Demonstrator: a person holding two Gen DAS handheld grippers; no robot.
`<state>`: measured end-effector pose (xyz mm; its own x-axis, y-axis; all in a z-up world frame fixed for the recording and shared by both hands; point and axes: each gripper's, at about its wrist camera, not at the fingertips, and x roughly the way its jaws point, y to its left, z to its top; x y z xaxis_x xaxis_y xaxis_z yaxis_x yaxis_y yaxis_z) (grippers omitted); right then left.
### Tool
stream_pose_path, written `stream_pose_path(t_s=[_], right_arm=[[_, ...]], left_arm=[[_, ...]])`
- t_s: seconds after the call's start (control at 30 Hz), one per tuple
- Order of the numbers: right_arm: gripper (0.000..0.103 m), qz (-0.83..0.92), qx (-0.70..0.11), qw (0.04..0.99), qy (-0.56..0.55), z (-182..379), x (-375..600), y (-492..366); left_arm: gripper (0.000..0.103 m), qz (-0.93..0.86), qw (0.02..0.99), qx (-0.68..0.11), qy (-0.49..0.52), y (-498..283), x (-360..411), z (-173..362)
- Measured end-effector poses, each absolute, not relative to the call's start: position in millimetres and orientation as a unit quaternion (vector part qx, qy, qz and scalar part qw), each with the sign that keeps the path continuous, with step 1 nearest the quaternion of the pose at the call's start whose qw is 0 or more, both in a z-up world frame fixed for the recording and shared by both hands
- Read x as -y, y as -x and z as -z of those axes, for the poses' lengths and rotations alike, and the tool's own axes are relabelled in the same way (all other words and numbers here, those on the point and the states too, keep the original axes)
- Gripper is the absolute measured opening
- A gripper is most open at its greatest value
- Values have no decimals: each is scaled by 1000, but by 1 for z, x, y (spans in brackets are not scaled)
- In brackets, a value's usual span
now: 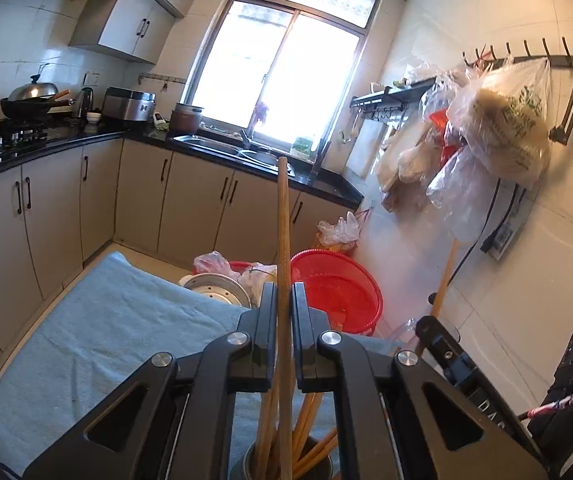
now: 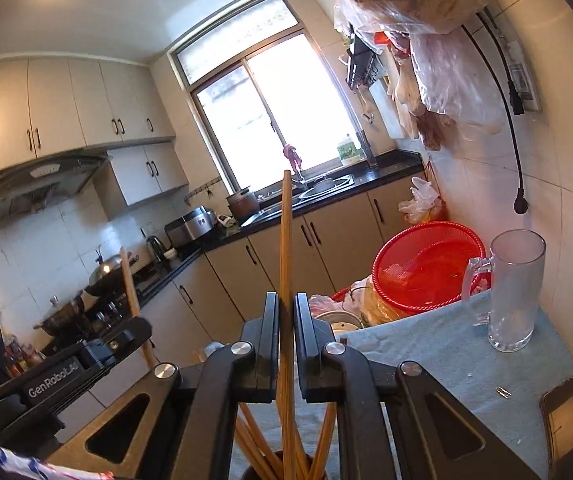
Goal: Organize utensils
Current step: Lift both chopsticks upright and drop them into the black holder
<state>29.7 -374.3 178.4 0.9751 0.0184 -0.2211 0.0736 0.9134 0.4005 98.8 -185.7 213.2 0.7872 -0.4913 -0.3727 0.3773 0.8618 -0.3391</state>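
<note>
In the left wrist view, my left gripper [image 1: 285, 292] is shut on one wooden chopstick [image 1: 283, 216] that stands upright between the pads. Its lower end runs down among several chopsticks in a metal holder [image 1: 242, 466] right beneath. My right gripper [image 2: 286, 300] is shut on another upright chopstick [image 2: 285, 236], above the same dark-rimmed holder [image 2: 252, 472]. Each view also shows the other tool at its side: the right gripper [image 1: 430, 326] with its chopstick [image 1: 445, 276], and the left gripper [image 2: 142, 326] with its chopstick [image 2: 129, 280].
The holder stands on a table under a light blue cloth [image 1: 98, 340]. A clear glass mug [image 2: 514, 292] stands at the cloth's far right. Behind the table are a red mesh basket [image 2: 426, 264], a steel pot [image 1: 218, 288], plastic bags, cabinets and a sink counter [image 1: 246, 156].
</note>
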Motion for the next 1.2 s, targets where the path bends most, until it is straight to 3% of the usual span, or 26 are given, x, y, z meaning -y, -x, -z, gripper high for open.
stream_pose_path(t_s=[0.8, 0.87, 0.93, 1.0, 1.13, 1.2], right_arm=[[8, 14, -166, 969, -182, -138, 363, -39], [14, 14, -168, 969, -178, -137, 361, -34], [34, 15, -169, 969, -177, -138, 361, -31], [48, 18, -168, 970, -177, -140, 361, -25], [48, 22, -164, 971, -172, -149, 359, -10], [48, 23, -161, 972, -167, -155, 358, -1]], left_arm=[[7, 202, 941, -255, 97, -96, 187, -176], [8, 200, 940, -259, 96, -91, 184, -177], [16, 198, 941, -260, 88, -86, 182, -178], [31, 192, 944, -256, 81, -77, 178, -181], [33, 187, 949, -243, 74, -54, 165, -191], [40, 186, 950, -241, 70, -44, 160, -196]])
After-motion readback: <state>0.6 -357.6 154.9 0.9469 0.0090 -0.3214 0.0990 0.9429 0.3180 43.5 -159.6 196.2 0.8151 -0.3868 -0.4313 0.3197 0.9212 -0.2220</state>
